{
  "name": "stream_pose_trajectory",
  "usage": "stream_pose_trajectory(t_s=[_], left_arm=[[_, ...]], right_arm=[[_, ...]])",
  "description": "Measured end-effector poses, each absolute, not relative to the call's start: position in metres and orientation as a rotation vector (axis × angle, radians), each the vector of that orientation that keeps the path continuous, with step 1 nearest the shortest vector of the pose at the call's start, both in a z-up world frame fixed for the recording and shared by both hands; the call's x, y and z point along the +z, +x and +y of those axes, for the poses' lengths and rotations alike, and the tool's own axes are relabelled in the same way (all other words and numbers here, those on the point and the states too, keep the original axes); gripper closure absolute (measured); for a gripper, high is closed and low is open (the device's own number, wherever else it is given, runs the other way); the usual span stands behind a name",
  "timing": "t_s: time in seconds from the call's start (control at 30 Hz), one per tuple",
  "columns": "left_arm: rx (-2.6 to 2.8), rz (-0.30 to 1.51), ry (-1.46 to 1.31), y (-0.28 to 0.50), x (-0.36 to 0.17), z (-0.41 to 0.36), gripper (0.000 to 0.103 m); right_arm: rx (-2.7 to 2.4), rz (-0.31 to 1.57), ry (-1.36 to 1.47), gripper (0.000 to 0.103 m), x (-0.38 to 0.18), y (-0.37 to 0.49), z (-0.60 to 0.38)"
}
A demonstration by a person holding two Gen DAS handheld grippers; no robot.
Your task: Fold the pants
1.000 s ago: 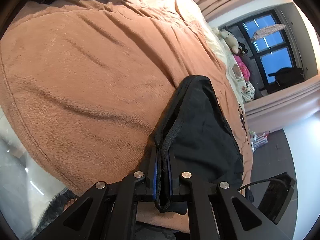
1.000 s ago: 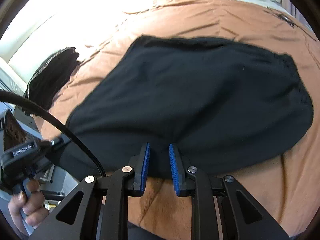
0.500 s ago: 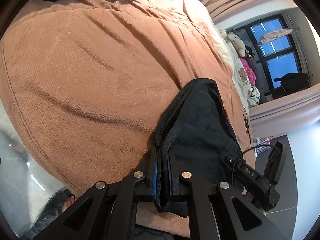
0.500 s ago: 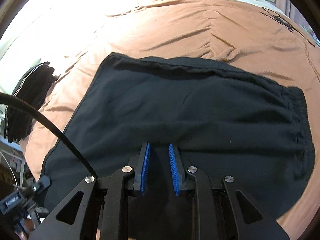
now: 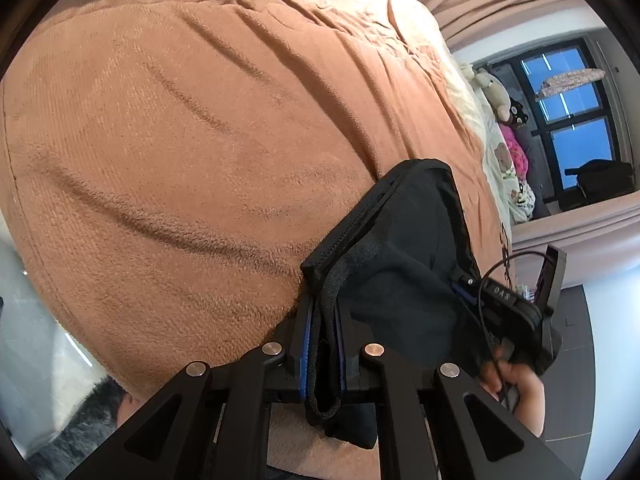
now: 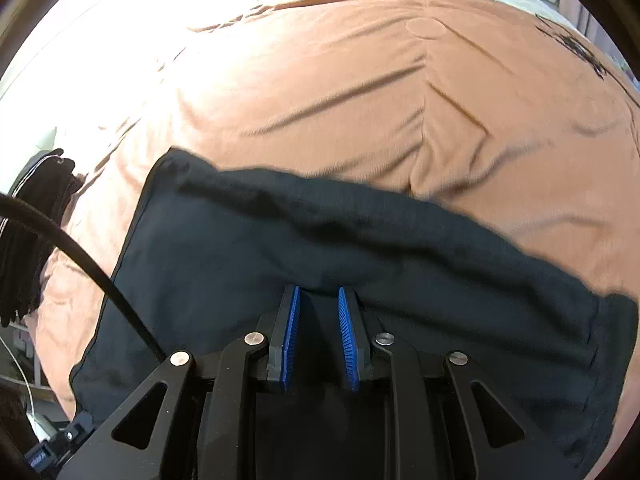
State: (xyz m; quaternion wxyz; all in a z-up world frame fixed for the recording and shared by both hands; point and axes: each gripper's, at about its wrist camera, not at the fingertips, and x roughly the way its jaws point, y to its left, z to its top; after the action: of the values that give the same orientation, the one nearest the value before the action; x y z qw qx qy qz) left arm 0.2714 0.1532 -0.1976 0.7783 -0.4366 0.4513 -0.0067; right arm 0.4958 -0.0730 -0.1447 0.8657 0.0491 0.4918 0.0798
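Observation:
Black pants (image 6: 280, 248) lie flat on the orange-brown blanket (image 6: 360, 80). My right gripper (image 6: 319, 292) hovers low over their middle, close to the far edge. Its blue pads (image 6: 291, 320) stand slightly apart, with only cloth underneath them and nothing pinched, so it is open. My left gripper (image 5: 322, 312) is shut on a bunched edge of the pants (image 5: 400, 260), and a hemmed band hangs down between its fingers. In the left wrist view the right gripper (image 5: 464, 288) rests on the pants at the right, held by a hand (image 5: 516, 384).
The blanket (image 5: 180, 140) covers a wide bed. A pile of dark clothes (image 6: 28, 240) sits at the bed's left edge. Plush toys (image 5: 496, 92) lie near a window (image 5: 568, 92). A black cable (image 6: 80, 256) crosses the right wrist view.
My right gripper slid across the pants toward their far edge, its pads staying the same distance apart. It and the hand holding it came into the left wrist view. The left gripper kept its grip.

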Motion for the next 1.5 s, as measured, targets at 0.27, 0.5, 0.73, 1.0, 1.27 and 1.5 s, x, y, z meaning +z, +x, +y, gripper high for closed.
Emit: stream_pose_trajectory(t_s=[0.27,0.5,0.73,1.0,1.27,1.5], left_arm=[[0.003,0.975,-0.934,0.279,-0.198,0.152,0.086],[0.010,0.977,-0.926,0.278,-0.193,0.151,0.089],[-0.015,0.933,-0.919,0.268,-0.170,0.150,0.094],[-0.091,0.872,-0.888,0.272,-0.127,0.139,0.095],[-0.193,0.840,-0.830,0.287,-0.090,0.110,0.095],[-0.269,0.830,-0.762,0.297,-0.067,0.075,0.095]], right_arm=[[0.182,1.035,0.127,0.085,-0.142,0.513,-0.074],[0.257,1.044,0.157,0.085,-0.142,0.470,-0.067],[0.271,1.003,0.182,0.085,-0.140,0.424,-0.067],[0.290,0.958,0.279,0.085,-0.141,0.378,-0.074],[0.319,0.988,0.343,0.085,-0.154,0.344,-0.090],[0.316,0.970,0.370,0.085,-0.147,0.320,-0.108]])
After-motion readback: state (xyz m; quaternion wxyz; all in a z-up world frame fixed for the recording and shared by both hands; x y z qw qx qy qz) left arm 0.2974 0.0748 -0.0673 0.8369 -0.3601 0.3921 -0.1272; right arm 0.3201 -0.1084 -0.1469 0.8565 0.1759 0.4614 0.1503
